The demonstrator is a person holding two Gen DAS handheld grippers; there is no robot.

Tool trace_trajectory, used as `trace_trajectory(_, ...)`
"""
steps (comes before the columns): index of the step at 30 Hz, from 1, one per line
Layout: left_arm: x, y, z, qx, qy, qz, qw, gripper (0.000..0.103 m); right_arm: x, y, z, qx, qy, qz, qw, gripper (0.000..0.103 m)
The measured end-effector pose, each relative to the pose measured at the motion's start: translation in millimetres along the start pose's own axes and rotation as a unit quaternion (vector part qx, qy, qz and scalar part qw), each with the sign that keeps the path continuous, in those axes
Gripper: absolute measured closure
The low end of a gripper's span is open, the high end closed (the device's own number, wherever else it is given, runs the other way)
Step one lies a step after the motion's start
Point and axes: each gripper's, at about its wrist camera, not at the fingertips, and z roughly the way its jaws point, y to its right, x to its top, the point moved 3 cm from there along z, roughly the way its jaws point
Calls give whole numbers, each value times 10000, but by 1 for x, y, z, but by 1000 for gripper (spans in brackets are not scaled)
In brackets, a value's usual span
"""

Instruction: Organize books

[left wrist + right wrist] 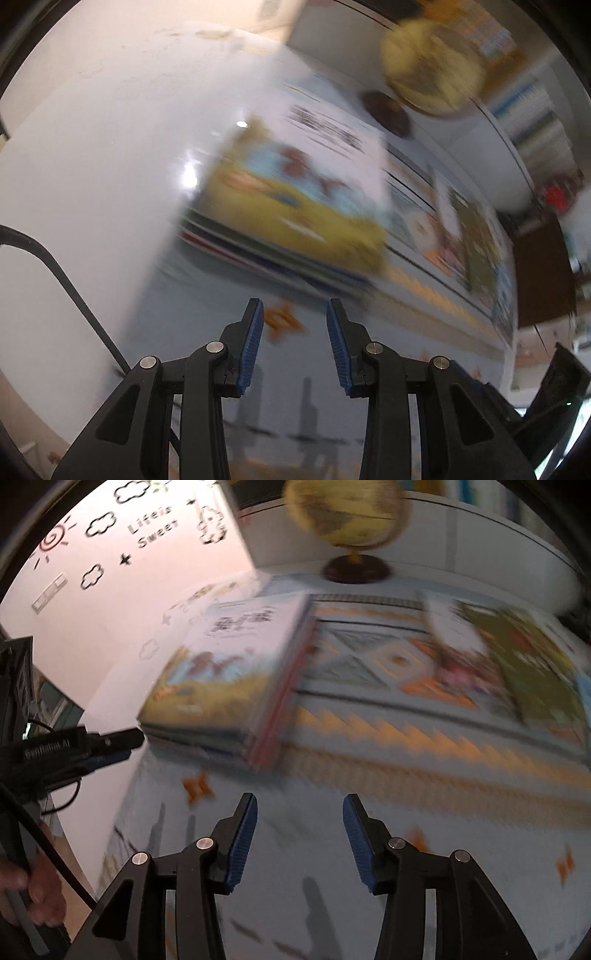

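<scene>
Hanging empty over the patterned cloth (369, 738), the right gripper (299, 834) and left gripper (295, 343) had jaws parted, nothing between; the stack of books (221, 686) lay squared ahead-left, another book (517, 664) ahead-right, probably awaiting stacking.

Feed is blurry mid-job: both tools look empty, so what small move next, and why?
Probably ease the right tool toward the book lying apart on the mat, right of the stack. Both tools look open and empty, and the left tool is already beside the stack.
</scene>
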Motion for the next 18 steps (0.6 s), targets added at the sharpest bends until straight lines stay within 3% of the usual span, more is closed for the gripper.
trace_trajectory(8,-75,134,-13,-441,-86,1205,9917,70,-57,88,-94,-479,541,680,9951,56)
trace_trajectory(10,-94,163,-18,-562,-78,1429,9881,70,-73,112,-124,-612,761,896,9912,51)
trace_trajectory(14,-122,203,-19,-755,-154,1678,9828,70,-100,150,-165,-872,1080,1209,9829,49)
trace_trajectory(18,-139,234,-15,-786,-303,1985,9765,70,-120,185,-181,-926,1148,1721,9740,48)
